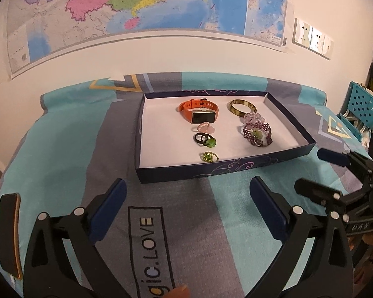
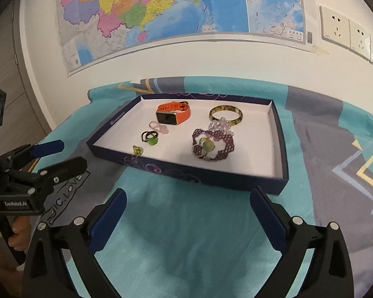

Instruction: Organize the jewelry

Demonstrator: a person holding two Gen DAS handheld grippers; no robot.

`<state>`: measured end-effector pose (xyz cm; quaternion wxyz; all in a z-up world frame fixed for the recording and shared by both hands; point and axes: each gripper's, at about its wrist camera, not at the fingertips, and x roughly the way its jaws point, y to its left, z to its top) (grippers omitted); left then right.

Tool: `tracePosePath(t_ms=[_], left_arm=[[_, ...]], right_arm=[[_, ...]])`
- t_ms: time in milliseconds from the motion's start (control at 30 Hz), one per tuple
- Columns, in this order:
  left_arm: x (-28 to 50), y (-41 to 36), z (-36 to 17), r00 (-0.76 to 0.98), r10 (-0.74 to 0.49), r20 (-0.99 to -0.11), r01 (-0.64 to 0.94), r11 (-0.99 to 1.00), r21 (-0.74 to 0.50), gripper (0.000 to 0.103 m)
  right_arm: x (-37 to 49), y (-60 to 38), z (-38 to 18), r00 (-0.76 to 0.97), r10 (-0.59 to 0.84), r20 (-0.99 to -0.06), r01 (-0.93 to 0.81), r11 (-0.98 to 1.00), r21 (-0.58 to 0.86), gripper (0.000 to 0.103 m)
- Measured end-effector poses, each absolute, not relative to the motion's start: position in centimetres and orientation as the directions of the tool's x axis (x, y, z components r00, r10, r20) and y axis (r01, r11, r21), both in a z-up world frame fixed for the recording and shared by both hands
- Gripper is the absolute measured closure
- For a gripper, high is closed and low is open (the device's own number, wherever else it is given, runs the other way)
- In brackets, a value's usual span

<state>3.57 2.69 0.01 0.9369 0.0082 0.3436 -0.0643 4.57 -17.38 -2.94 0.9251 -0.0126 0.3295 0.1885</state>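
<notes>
A shallow dark blue box (image 1: 236,167) (image 2: 199,175) with a white floor lies on the bed cover. Inside it are an orange smartwatch (image 1: 200,113) (image 2: 172,114), a brown bangle (image 1: 241,108) (image 2: 226,115), a purple beaded bracelet (image 1: 257,134) (image 2: 212,145) with clear beads behind it, a pink ring (image 1: 204,126), a black ring with a green stone (image 1: 205,140) (image 2: 149,137) and a small green ring (image 1: 209,157) (image 2: 137,150). My left gripper (image 1: 187,206) and right gripper (image 2: 189,211) both stand open and empty, short of the box's near wall.
A dark phone (image 1: 10,233) lies at the cover's left edge. A teal perforated basket (image 1: 360,106) stands to the right of the bed. A map and wall sockets (image 2: 345,32) hang on the wall behind. A hand (image 2: 17,238) holds the left gripper's handle.
</notes>
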Motion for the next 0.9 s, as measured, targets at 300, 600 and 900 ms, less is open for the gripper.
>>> tracePosePath(t_ms=[300, 600, 900], left_arm=[[2.5, 2.9, 0.4, 0.765, -0.102, -0.636, 0.110, 0.994, -0.027, 0.005], [1.8, 2.8, 0.1, 0.762, -0.098, -0.640, 0.100, 0.994, -0.034, 0.005], [1.1, 2.4, -0.1, 0.767, -0.086, -0.635, 0.093, 0.995, -0.023, 0.005]], right_arm=[[3.4, -17.1, -3.2, 0.716, 0.328, -0.616, -0.346, 0.934, 0.094, 0.007], [2.5, -16.9, -3.1, 0.721, 0.321, -0.614, -0.346, 0.935, 0.083, 0.007], [1.9, -16.8, -3.1, 0.727, 0.321, -0.607, -0.345, 0.935, 0.082, 0.007]])
